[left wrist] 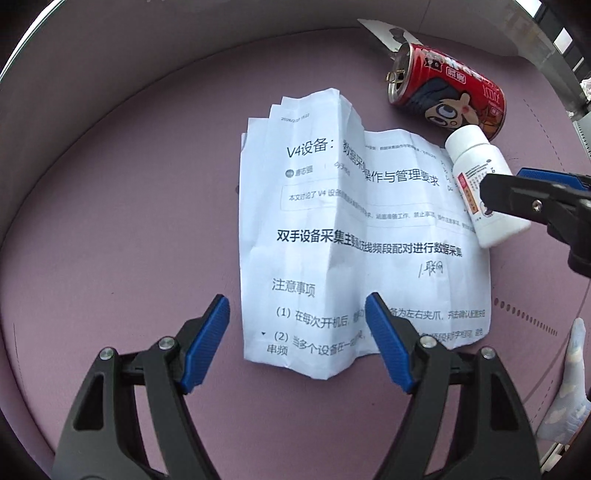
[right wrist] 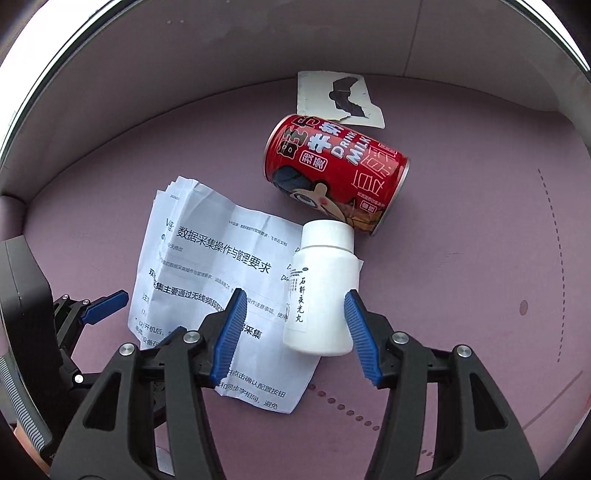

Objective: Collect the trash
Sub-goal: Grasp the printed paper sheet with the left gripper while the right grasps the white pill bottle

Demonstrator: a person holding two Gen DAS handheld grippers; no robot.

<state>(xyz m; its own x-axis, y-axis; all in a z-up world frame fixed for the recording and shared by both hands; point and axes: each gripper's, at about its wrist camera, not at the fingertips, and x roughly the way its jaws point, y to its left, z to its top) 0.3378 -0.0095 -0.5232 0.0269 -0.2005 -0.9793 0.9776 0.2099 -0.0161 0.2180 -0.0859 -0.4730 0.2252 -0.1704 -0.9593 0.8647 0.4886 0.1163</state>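
Observation:
A creased printed paper sheet (left wrist: pixel 362 240) (right wrist: pixel 221 280) lies flat on the mauve surface. A white pill bottle (right wrist: pixel 325 288) (left wrist: pixel 480 184) lies on the sheet's right edge, its cap against a red drink can (right wrist: pixel 336 173) (left wrist: pixel 450 92) on its side. My left gripper (left wrist: pixel 297 299) hangs open over the sheet's lower left edge, one pad on each side of that edge. My right gripper (right wrist: pixel 296 295) is open around the bottle's lower half; the right pad is close to the bottle's side and the left pad stands well clear. One of its fingers (left wrist: pixel 517 199) shows over the bottle in the left wrist view.
A torn white scrap (right wrist: pixel 336 98) (left wrist: pixel 388 35) lies behind the can near the raised back wall (right wrist: pixel 221 55). Dotted marks (right wrist: pixel 557 251) run across the surface to the right. A pale patterned sleeve (left wrist: pixel 569 387) shows at the right edge of the left wrist view.

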